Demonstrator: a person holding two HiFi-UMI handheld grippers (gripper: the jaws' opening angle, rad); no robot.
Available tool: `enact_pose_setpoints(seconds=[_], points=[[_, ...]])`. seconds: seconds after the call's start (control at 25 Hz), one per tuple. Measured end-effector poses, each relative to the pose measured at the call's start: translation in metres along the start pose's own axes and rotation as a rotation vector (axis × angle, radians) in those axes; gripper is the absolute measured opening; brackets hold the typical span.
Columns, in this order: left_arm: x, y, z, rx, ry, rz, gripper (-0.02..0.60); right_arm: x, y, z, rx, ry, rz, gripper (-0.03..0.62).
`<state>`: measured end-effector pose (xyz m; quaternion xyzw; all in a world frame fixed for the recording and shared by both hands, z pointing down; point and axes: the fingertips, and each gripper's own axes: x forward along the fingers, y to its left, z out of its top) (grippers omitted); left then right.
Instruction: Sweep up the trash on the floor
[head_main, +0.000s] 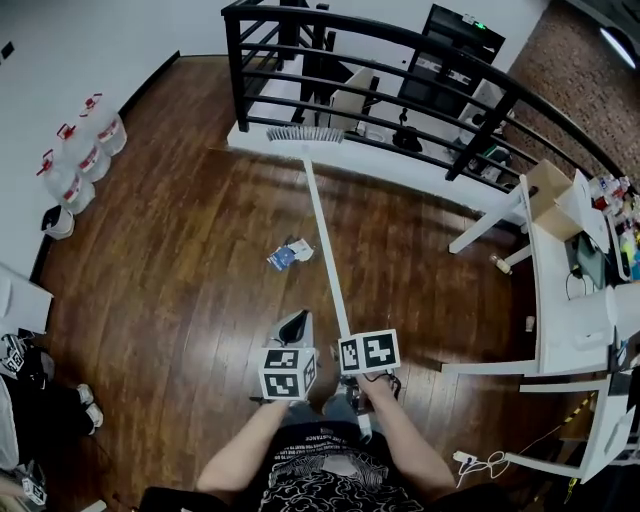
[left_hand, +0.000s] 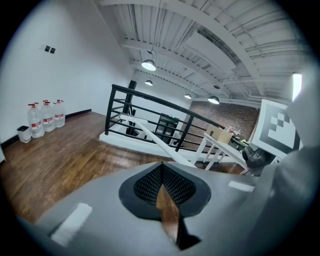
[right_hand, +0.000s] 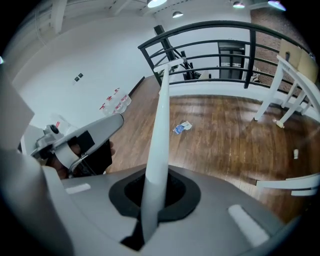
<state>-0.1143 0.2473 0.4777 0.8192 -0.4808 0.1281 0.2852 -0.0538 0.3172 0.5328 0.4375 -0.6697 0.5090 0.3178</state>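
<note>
My right hand-held gripper (head_main: 358, 352) was clamped on the white handle (right_hand: 159, 130) of the broom (head_main: 322, 230), the pole running up between its dark pads and away from me. The handle stretched out across the wooden floor (head_main: 170, 260), and the brush head (head_main: 305, 134) sat at the far end, against the white base under the black railing (head_main: 400, 48).

My left hand-held gripper (head_main: 293, 330) was just beside the right one, on its left. It was closed down to a narrow slit (left_hand: 162, 187), with nothing between the pads and only a sliver of floor showing through. In the right gripper view I could see the left one off to the side, with my hand (right_hand: 75, 150) around its grip.

The trash (head_main: 288, 254) lay on the floor just left of the broom handle, roughly midway between me and the brush head. It was a small heap of blue and white scraps, not touching the broom. It showed in the right gripper view too (right_hand: 182, 127), to the right of the pole.

A row of water bottles (head_main: 85, 150) stood by the left wall, with a small bin (head_main: 58, 222) next to them. White surfaces (head_main: 575, 320) ran along my right side, with a cardboard box (head_main: 548, 190) at their far end.
</note>
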Motion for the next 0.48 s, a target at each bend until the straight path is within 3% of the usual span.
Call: enact_pose_setpoints(seconds=[0.48], points=[[-0.003, -0.019, 0.0, 0.035, 0.008, -0.018, 0.003, -0.018, -0.005, 0.001, 0.013, -0.045, -0.002, 0.0]])
